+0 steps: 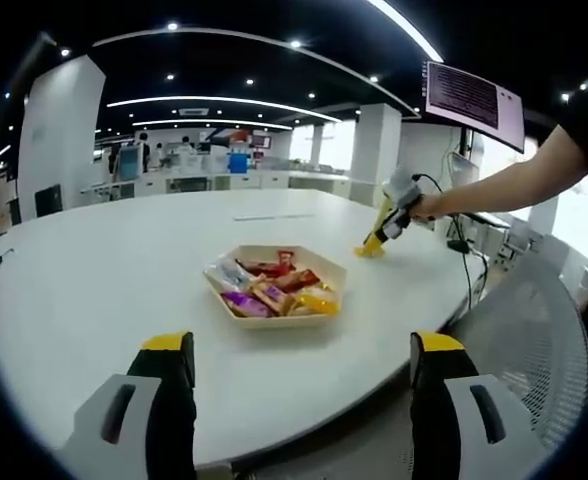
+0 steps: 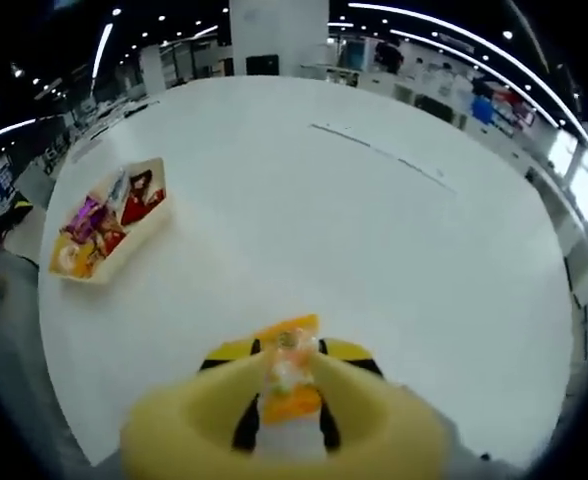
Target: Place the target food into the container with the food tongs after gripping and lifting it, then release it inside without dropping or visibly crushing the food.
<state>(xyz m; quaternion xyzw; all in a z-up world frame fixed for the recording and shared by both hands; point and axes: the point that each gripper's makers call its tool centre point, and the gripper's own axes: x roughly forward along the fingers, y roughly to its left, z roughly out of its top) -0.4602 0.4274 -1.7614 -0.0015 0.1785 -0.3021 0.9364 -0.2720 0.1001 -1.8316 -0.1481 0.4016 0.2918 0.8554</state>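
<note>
Two grippers work over a broad white desk [image 1: 94, 290] in a bright office with ceiling spotlights. Ahead of the wide-open, empty left gripper [image 1: 304, 400] sits the snack-filled container [image 1: 279, 290]. Beyond it, the right gripper [image 2: 290, 400] pinches yellow food tongs [image 2: 284, 420] around an orange wrapped snack [image 2: 292, 375].

Premises: a large open-plan office or demonstration floor. The dark ceiling [image 1: 274, 75] carries curved light strips [image 1: 224, 102] and recessed spotlights. White square columns [image 1: 59, 125] stand at intervals across the floor. A wide, round-edged white table [image 1: 104, 270] occupies the foreground. A screen [image 1: 472, 102] with text is mounted high to one side. Low white counters [image 1: 214, 180] with equipment and distant people line the back of the room. A grey mesh chair back [image 1: 534, 345] sits beside the table.
</note>
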